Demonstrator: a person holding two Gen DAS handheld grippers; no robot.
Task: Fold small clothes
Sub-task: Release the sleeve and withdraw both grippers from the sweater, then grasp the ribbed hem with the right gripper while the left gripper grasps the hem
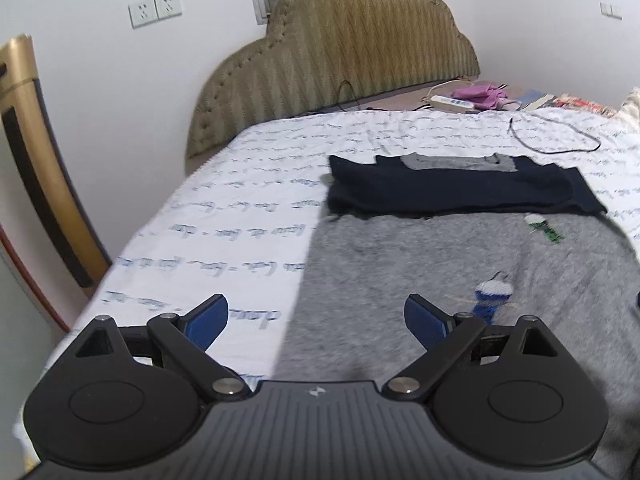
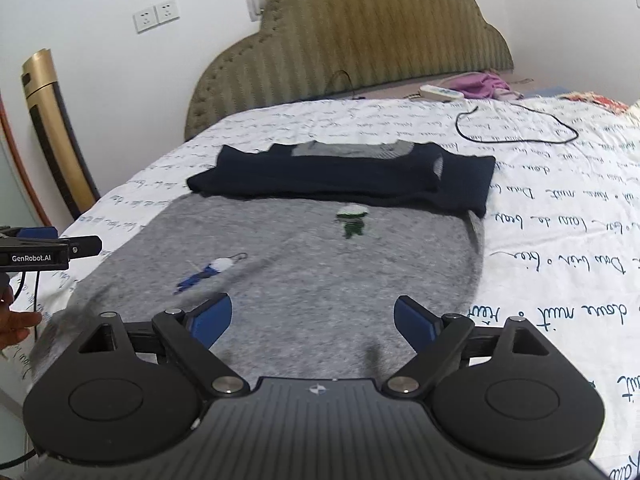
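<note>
A small grey sweater [image 1: 460, 280] with navy sleeves folded across its chest [image 1: 452, 190] lies flat on the bed; it also shows in the right wrist view [image 2: 300, 280] with the navy sleeves [image 2: 344, 184]. My left gripper [image 1: 316, 320] is open and empty above the sweater's near left edge. My right gripper [image 2: 312, 320] is open and empty above the sweater's near hem. The left gripper also shows from the side at the left of the right wrist view [image 2: 86, 247].
The bed has a white sheet with script print [image 1: 220, 216] and a padded olive headboard [image 1: 340, 48]. A black cable [image 2: 520, 124], a power strip [image 2: 440, 92] and purple cloth [image 2: 484, 82] lie at the far end. A gold-framed object [image 1: 36, 152] stands left.
</note>
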